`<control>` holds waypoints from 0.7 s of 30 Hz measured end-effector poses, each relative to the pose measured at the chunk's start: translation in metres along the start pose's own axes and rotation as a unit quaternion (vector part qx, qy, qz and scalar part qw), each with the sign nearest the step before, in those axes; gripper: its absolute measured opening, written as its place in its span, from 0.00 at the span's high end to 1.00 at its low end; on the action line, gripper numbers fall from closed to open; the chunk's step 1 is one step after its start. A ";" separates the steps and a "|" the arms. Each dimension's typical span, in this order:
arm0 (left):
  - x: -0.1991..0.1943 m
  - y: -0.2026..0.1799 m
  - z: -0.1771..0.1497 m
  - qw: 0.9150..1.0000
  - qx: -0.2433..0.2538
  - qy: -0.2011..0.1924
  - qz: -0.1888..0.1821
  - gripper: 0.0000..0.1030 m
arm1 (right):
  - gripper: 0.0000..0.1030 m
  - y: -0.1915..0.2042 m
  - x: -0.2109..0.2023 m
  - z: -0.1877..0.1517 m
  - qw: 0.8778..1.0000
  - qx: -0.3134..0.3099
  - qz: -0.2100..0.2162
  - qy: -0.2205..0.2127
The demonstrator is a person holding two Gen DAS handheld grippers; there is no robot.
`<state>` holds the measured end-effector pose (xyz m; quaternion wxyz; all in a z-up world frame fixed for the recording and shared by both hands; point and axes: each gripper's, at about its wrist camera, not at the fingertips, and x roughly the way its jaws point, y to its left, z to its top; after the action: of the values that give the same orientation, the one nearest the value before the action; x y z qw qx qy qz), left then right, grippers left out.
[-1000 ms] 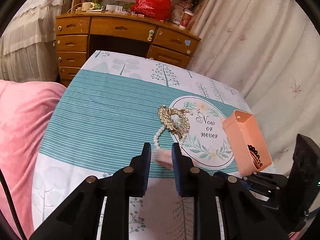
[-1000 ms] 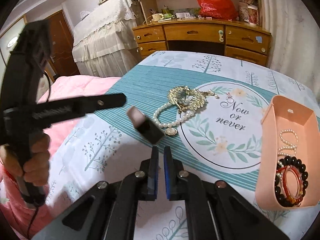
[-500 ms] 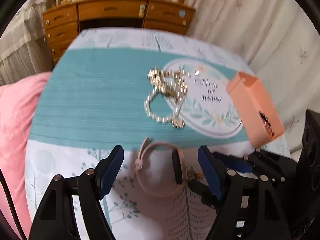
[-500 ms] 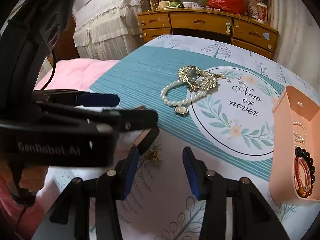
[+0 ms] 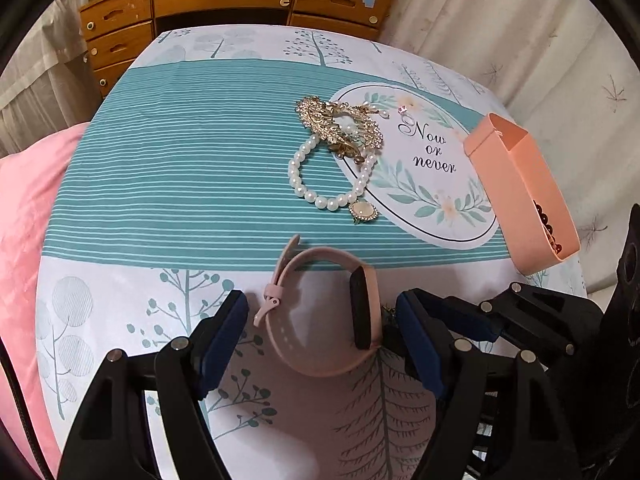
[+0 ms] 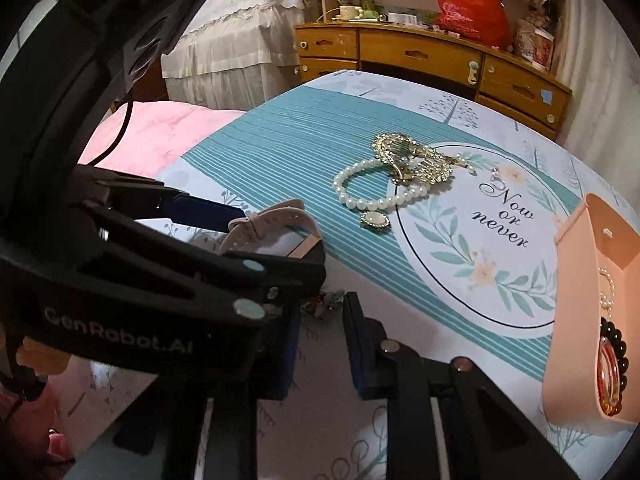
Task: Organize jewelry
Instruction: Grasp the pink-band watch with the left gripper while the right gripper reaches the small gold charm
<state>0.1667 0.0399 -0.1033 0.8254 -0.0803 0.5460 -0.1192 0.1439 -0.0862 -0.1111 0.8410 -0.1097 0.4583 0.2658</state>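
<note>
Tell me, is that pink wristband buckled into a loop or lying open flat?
Buckled. The pink wristband forms a closed ring on the tablecloth, its strap tail sticking out past the clasp.

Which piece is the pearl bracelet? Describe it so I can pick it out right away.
Start at the round "Now or never" print on the tablecloth. At its left edge lies a gold rhinestone brooch, and the pearl bracelet loops out from under it. Only it has white beads and an oval charm, unlike the pink watch band nearby.

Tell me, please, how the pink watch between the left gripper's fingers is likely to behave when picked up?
The pink watch probably flexes: its strap looks like soft silicone, curled in a loop. It may hang lopsided, since the dark face sits on one side. Its smooth band could slip in the left gripper, so grasping the rigid face seems safer.
</note>
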 end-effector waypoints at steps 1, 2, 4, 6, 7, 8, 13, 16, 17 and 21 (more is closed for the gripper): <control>0.000 0.001 0.000 1.000 -0.003 -0.001 -0.001 0.27 | 0.79 0.000 0.000 0.000 1.000 -0.002 0.001 0.000; 0.000 0.001 0.000 1.000 -0.004 -0.001 -0.002 0.29 | 0.79 0.000 -0.001 -0.001 1.000 -0.003 0.003 0.001; -0.001 0.003 0.001 1.000 -0.008 -0.002 0.002 0.32 | 0.79 -0.001 -0.002 -0.002 1.000 -0.004 0.004 0.003; -0.001 0.004 0.001 1.000 -0.013 -0.003 0.001 0.34 | 0.79 -0.002 -0.005 -0.004 1.000 -0.004 0.001 0.006; -0.001 0.005 0.001 1.000 -0.014 -0.005 0.003 0.36 | 0.79 -0.003 -0.005 -0.005 1.000 -0.003 -0.001 0.007; -0.002 0.005 0.001 1.000 -0.017 -0.006 0.004 0.36 | 0.79 -0.004 -0.006 -0.005 1.000 -0.002 -0.004 0.008; -0.001 0.007 0.002 1.000 -0.024 -0.009 -0.004 0.44 | 0.79 -0.016 -0.010 -0.009 1.000 0.026 -0.013 0.013; -0.001 0.007 0.002 1.000 -0.024 -0.011 -0.006 0.54 | 0.79 -0.023 -0.013 -0.010 0.999 0.041 -0.019 0.016; -0.001 0.007 0.002 1.000 -0.025 -0.012 -0.007 0.59 | 0.79 -0.025 -0.013 -0.011 0.999 0.047 -0.021 0.017; -0.001 0.006 0.002 0.999 -0.031 -0.010 -0.015 0.67 | 0.79 -0.034 -0.017 -0.012 0.997 0.069 -0.019 0.017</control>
<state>0.1682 0.0465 -0.1032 0.8259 -0.1150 0.5401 -0.1144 0.1460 -0.1259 -0.1057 0.8433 -0.0644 0.4879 0.2159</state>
